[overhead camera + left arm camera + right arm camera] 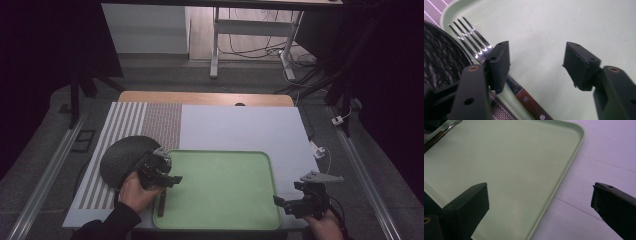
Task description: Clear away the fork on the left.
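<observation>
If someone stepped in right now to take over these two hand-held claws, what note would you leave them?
Left gripper: open, nothing between its jaws; it sits over the left edge of the green tray.
Right gripper: open and holding nothing, at the tray's right edge.
Fork: wooden handle, lies along the tray's left side, prongs near the dark round mat, just beside the left gripper's jaw and free of it.
Done: the fork looks set down on the tray.
Left: probably draw the left gripper away. I cannot tell which item would come next.

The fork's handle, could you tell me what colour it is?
Reddish-brown wood with silver rivets, best seen in the left gripper view.
</observation>
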A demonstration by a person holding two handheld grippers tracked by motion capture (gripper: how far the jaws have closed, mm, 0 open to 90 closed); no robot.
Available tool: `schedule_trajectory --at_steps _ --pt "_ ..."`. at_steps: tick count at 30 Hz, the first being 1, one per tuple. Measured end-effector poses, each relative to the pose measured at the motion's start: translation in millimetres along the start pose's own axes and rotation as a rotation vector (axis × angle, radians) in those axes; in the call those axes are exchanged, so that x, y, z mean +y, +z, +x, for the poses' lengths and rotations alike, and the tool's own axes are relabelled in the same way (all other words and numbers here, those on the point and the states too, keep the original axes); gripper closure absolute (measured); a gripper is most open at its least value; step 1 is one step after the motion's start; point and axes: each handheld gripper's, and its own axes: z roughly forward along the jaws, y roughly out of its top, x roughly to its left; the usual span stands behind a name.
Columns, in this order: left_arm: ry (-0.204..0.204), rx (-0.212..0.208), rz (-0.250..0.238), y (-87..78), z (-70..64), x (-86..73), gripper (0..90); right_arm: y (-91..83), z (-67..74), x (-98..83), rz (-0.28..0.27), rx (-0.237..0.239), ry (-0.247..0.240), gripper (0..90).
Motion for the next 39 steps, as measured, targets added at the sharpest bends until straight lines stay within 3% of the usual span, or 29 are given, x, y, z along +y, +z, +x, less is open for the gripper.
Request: schedule_trajectory --at_steps 7,11,15,25,39 --pt "-0.007 -0.019 -0.072 -11.3 2.8 -4.5 19.2 0.2 -0.3 0.2 0.001 0.003 0.004 1.6" --pt "-0.020 -0.024 -0.103 -18.7 3.8 -7.2 14.6 0.1 -0.5 0.1 0.000 0.003 0.005 1.6" --pt "-0.012 0.015 -0.102 -25.5 2.9 -11.2 13.4 0.0 -0.4 0.0 0.000 0.003 0.005 1.6" --pt "0.011 0.016 -0.160 -43.0 2.6 -27.4 5.0 0.2 -0.9 -0.1 -0.001 0.004 0.005 1.6" --pt "-0.008 0.024 -0.222 -66.7 1.4 -57.2 1.7 0.3 -0.7 0.0 0.001 0.002 0.007 1.6"
